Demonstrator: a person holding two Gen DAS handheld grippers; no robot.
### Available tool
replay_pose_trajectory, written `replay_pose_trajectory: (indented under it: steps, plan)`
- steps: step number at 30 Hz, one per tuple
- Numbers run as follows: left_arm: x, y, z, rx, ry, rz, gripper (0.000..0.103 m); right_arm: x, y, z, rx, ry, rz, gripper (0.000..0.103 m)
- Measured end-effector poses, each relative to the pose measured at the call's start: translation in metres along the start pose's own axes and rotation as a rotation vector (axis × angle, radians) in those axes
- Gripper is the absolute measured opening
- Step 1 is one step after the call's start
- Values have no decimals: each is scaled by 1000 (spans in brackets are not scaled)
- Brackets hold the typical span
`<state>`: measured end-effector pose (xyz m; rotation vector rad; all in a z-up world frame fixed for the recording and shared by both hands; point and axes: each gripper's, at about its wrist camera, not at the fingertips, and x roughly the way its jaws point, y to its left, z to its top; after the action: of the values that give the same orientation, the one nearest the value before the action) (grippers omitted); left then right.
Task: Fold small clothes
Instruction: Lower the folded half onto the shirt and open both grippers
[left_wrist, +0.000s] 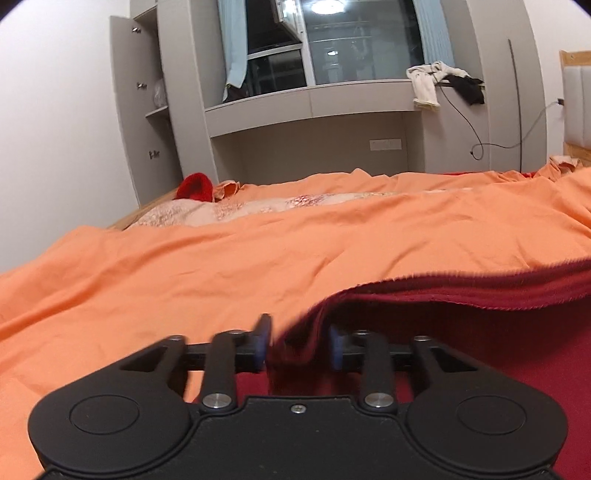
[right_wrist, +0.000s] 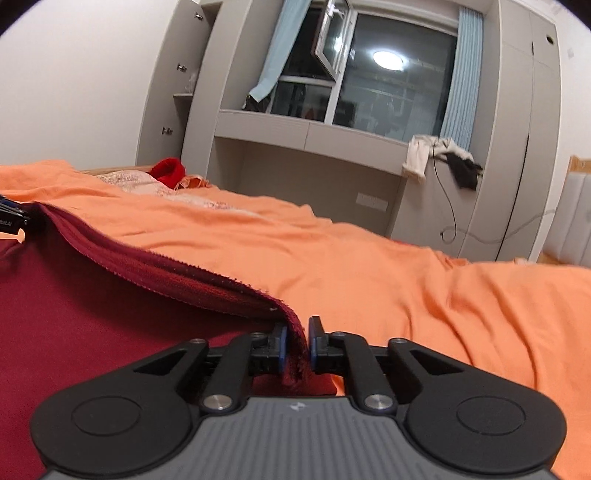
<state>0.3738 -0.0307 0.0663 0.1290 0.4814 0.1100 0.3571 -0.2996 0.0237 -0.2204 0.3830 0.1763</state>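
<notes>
Black left tool (left_wrist: 299, 347) low over the bed, jaws standing wide apart. Edge of the dark red garment (left_wrist: 443, 332) standing up in the gap, leaning on the pad at 9 o'clock, clear of the pad at 3 o'clock. Not pinched, so let go, or close to it.

Black and grey right tool (right_wrist: 297, 345) low too, jaws parted only a little. Corner of the same red garment in that thin gap, filling most of it. Looks loose, not squeezed, though hard to be sure with so small a gap.

Further out from the left tool: red cloth spreading toward 3 o'clock, with a thick fuzzy edge running across. From the right tool: the same cloth spreading toward 9 o'clock, its edge climbing toward 10 o'clock. Garment lying between the two tools, one corner at each.

Under all of it, the orange bed cover (left_wrist: 221, 258), wrinkled, reaching on toward 12 o'clock. Way out at the far end, a bright red bundle (left_wrist: 195, 186), well apart from the work.

Likely progress: edge looks doubled, two layers thick, so probably one fold just laid down flat. Still to do, by the look of it: pull both tools back clear, smooth the cloth, then fold again to make it small.
</notes>
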Motion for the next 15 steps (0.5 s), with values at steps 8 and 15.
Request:
replay_pose_trajectory:
  steps: [8, 15]
  plan:
    - [7, 24, -13, -131, 47, -13, 74, 0, -7, 5, 44, 8, -32, 71]
    - [26, 35, -39, -191, 162, 16, 75, 8, -17, -7, 0, 70, -140, 102]
